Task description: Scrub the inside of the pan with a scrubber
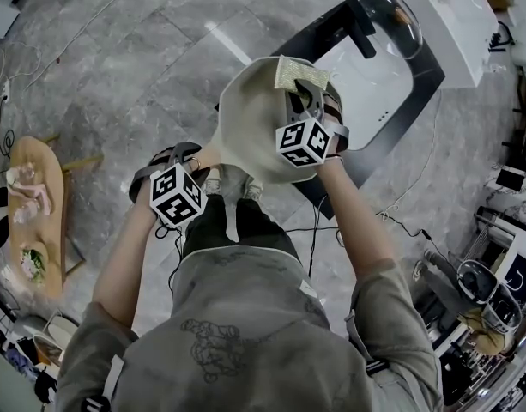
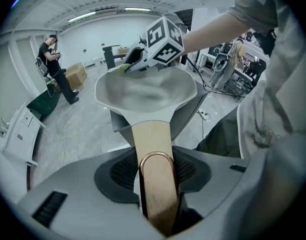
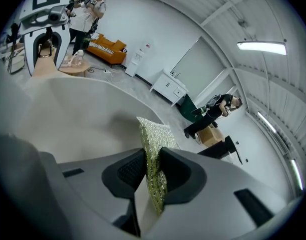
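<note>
A beige pan (image 1: 250, 118) is held in the air over the floor, its bowl facing up. My left gripper (image 1: 204, 158) is shut on the pan's wooden handle (image 2: 155, 176), which runs between the jaws toward the bowl (image 2: 143, 91). My right gripper (image 1: 302, 91) reaches into the far side of the pan and is shut on a flat green-gold scrubber (image 1: 290, 73). In the right gripper view the scrubber (image 3: 153, 156) stands on edge between the pads, its tip against the pan's inner wall (image 3: 68, 116). The left gripper view shows the right gripper (image 2: 135, 61) at the far rim.
A black-framed table with a white top (image 1: 378, 84) stands just beyond the pan, with a glass-lidded pot (image 1: 389, 14) on it. A white cabinet (image 1: 460, 20) lies farther right. A wooden side table (image 1: 35, 213) is at the left. A person (image 2: 55, 66) stands by a cardboard box (image 2: 75, 75).
</note>
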`<action>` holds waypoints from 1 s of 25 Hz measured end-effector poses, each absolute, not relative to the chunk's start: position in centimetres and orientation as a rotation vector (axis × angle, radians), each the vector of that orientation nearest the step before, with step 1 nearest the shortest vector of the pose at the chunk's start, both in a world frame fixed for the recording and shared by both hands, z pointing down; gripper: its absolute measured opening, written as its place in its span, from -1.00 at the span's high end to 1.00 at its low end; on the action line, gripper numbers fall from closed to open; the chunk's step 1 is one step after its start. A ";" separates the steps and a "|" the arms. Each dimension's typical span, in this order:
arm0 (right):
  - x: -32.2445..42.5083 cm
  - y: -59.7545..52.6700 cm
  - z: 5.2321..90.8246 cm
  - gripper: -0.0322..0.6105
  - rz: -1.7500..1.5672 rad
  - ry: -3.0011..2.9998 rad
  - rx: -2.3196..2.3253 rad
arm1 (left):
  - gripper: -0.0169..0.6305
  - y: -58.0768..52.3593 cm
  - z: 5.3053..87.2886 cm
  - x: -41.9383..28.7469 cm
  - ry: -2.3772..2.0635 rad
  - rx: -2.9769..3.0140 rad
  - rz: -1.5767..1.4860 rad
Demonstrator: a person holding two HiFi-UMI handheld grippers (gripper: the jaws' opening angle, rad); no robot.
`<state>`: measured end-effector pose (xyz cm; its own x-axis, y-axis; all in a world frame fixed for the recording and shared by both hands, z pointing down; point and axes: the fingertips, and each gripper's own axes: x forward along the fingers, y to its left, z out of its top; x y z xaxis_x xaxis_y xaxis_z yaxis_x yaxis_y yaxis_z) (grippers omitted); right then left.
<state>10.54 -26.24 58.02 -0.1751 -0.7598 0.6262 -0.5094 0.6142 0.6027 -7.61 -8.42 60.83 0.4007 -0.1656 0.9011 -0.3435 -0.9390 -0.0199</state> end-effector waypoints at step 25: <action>7.2 -16.8 65.0 0.60 0.303 -1.923 0.510 | 0.38 -8.5 60.9 -7.5 -0.460 2.490 1.553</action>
<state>7.16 -16.80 65.05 -0.3354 -0.2097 0.9184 -0.4820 0.8759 0.0239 -7.52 -8.53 60.91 0.4099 -0.1684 0.8965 -0.3468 -0.9378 -0.0176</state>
